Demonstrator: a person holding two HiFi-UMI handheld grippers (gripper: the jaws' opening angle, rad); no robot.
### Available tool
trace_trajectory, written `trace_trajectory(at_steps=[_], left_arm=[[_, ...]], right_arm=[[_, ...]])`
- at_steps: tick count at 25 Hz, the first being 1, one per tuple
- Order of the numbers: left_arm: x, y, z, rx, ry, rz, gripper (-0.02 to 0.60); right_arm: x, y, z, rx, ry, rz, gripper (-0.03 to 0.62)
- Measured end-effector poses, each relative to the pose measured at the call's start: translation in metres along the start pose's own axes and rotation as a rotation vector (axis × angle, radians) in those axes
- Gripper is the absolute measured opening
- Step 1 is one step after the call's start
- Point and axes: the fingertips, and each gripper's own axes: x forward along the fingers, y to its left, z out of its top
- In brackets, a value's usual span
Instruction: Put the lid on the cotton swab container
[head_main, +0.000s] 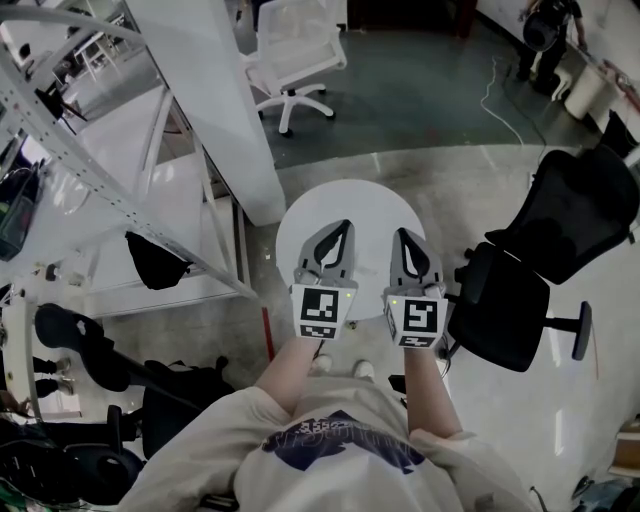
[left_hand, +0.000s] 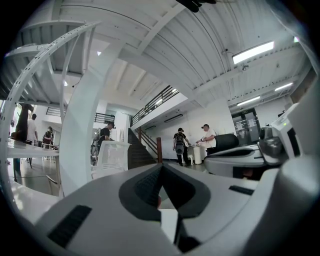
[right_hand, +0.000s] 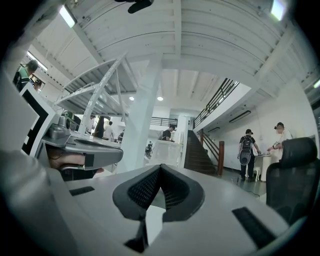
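Closest to us is our own pale shirt (head_main: 330, 450), filling the bottom of the head view. Next in size comes the big white pillar (head_main: 215, 100) on the left. Then comes the black chair (head_main: 560, 250) on the right, near the round white table (head_main: 370, 200) in front of us.

We hold both tools over the near edge of that table. The left gripper (head_main: 345, 228) has its jaws pressed together with nothing between them. The right gripper (head_main: 404, 234) is the same: jaws together, nothing held. They sit side by side, near each other but apart.

We cannot see the cotton swab container or its lid anywhere. The part of the table that shows has nothing on it. Both gripper views look out across the room, not down.

What could go wrong? We think the job has not started. If we reach for the lid with the jaws closed like this, we would only push it away, so they must open first. The black chair is close on the right, and a wide swing could bump it. The two grippers could also knock together.
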Motion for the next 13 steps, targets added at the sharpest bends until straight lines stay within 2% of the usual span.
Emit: trace_trajectory(at_steps=[13], left_arm=[[-0.0014,0.0014,-0.0002,0.001,0.002,0.003,-0.003]], right_arm=[[-0.0028,-0.0014,-0.0013,-0.004,0.009,-0.006,0.006]])
